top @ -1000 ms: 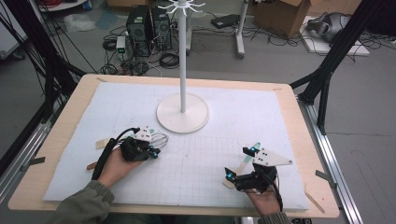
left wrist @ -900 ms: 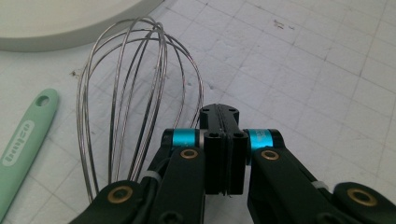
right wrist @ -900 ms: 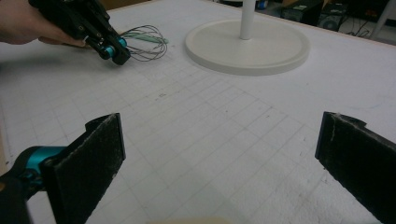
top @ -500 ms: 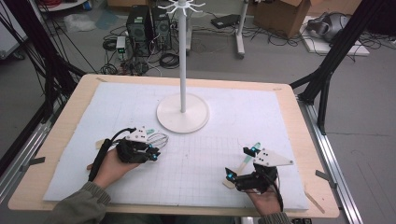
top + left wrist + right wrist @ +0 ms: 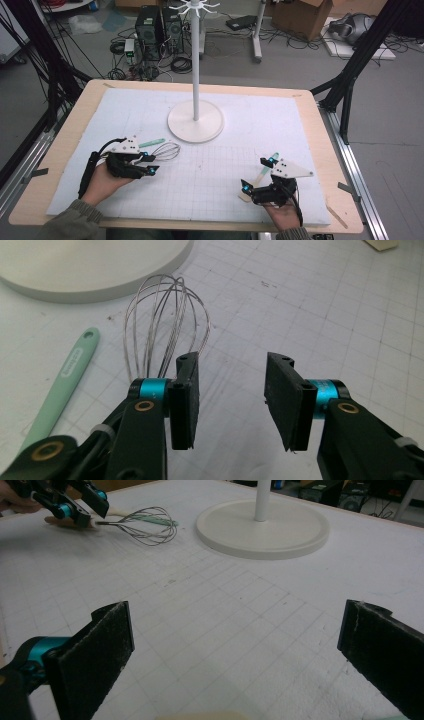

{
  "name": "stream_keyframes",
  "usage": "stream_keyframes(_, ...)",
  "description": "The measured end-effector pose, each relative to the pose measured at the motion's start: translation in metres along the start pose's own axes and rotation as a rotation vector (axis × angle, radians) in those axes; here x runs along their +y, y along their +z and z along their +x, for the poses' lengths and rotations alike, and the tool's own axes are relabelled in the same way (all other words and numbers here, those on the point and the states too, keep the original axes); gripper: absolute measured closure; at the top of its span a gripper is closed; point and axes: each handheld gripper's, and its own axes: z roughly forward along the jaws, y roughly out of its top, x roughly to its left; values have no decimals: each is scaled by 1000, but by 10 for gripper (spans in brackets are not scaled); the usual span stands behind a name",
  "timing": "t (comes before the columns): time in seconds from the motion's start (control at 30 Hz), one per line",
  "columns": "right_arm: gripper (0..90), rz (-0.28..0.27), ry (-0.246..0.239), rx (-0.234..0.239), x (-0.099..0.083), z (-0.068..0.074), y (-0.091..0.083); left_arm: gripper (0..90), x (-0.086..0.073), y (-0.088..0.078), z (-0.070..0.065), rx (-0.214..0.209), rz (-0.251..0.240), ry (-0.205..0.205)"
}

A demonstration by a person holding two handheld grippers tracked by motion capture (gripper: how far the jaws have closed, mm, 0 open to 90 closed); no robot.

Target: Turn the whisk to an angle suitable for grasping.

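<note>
A wire whisk (image 5: 166,150) lies on the white gridded mat (image 5: 215,165), with a pale green handle (image 5: 151,143) beside it. My left gripper (image 5: 151,164) sits just short of the whisk, a little to its near side. Its jaws have just been opening, and in the left gripper view the left gripper (image 5: 230,395) has only bare mat between its pads. There the whisk (image 5: 165,320) wires run behind the left jaw and the green handle (image 5: 65,377) lies further left. My right gripper (image 5: 255,173) rests wide open near the front right, over a pale wooden utensil (image 5: 257,179).
A white stand with a round base (image 5: 195,128) and a tall pole (image 5: 194,60) rises behind the whisk at mid-table. The right gripper view shows the base (image 5: 262,527), the whisk (image 5: 145,527) and the far left gripper (image 5: 70,502). Wooden table edges (image 5: 65,150) frame the mat.
The left gripper has opened and drawn back to the left, away from the stand, leaving the whisk lying on the mat. The right gripper has stayed put.
</note>
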Motion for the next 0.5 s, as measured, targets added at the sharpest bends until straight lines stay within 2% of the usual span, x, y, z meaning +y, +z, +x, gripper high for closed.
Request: stream_keyframes(0.5,2,-3,6,-2,0,-1,0,439,-17,-34,0,47,-36,18)
